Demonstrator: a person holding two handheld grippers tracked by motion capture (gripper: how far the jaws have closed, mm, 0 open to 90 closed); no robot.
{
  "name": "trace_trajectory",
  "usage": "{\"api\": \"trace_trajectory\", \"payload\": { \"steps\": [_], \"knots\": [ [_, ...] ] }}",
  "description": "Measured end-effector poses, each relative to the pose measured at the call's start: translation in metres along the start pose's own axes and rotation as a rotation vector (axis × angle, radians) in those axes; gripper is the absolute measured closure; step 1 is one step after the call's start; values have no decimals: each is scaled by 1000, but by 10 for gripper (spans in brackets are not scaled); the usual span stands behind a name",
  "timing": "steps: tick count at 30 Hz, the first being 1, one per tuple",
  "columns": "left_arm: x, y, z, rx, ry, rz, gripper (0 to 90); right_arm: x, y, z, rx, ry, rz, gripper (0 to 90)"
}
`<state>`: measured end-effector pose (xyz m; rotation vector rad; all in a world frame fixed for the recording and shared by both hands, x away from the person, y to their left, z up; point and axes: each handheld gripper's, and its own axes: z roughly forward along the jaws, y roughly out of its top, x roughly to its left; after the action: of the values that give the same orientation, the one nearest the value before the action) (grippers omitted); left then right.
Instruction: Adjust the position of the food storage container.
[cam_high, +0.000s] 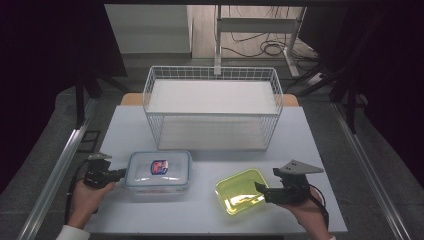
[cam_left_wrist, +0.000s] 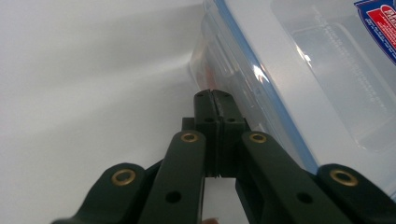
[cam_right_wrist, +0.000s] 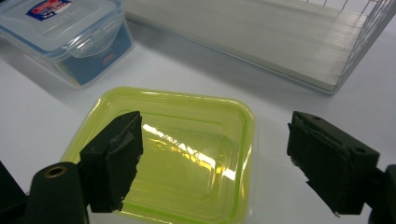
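Left gripper (cam_high: 121, 174): jaws pressed together with nothing between them, as its own view shows (cam_left_wrist: 214, 95); the tips sit right at the near side wall of the clear lidded box, and whether they touch it I cannot tell.
Clear lidded box (cam_high: 158, 172): directly ahead of the left gripper's tips, flat on the white table (cam_high: 210, 215); blue-edged lid on, a red and blue label on top. In the left gripper view its wall and lid (cam_left_wrist: 299, 70) run along the right of the jaws.
Right gripper (cam_high: 260, 189): jaws spread wide apart, holding nothing (cam_right_wrist: 215, 158).
Yellow-green tray (cam_high: 240, 191): just ahead of and below the right gripper's open jaws, lying flat; in the right gripper view it (cam_right_wrist: 187, 154) shows between the two jaws.
Wire basket (cam_high: 212, 107): well beyond both grippers at the far side of the table, with a white board inside; past the tray in the right gripper view (cam_right_wrist: 261, 37).
Hands: one grips each tool from the near edge.
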<state>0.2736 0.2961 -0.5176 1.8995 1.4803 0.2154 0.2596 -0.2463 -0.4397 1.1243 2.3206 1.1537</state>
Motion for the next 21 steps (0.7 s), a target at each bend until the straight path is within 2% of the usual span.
{"api": "trace_trajectory", "payload": {
  "steps": [10, 13, 14, 15, 17, 18, 19, 20, 21],
  "knots": [
    [-7, 6, 9, -10, -15, -5, 900, 5, 1, 3, -1, 14, -6, 191],
    [-4, 5, 5, -18, 5, -9, 744, 9, 2, 3, -15, 13, -14, 192],
    [1, 4, -5, -47, 20, -27, 692, 12, 4, 3, -35, 21, -15, 192],
    [3, 3, -11, -68, 5, -33, 642, 14, 5, 2, -46, 29, -14, 192],
    [5, 2, -21, -84, -24, -55, 445, 18, 9, 3, -57, 54, -4, 186],
    [5, 2, -21, -84, -24, -55, 368, 18, 9, 3, -57, 54, -4, 186],
    [2, -1, -29, -84, -31, -55, 332, 23, 11, 5, -69, 68, 9, 179],
    [2, -1, -29, -84, -31, -55, 312, 26, 11, 6, -73, 72, 5, 179],
    [-2, -2, -35, -70, -56, -36, 294, 28, 12, 8, -68, 76, 2, 179]
  ]
}}
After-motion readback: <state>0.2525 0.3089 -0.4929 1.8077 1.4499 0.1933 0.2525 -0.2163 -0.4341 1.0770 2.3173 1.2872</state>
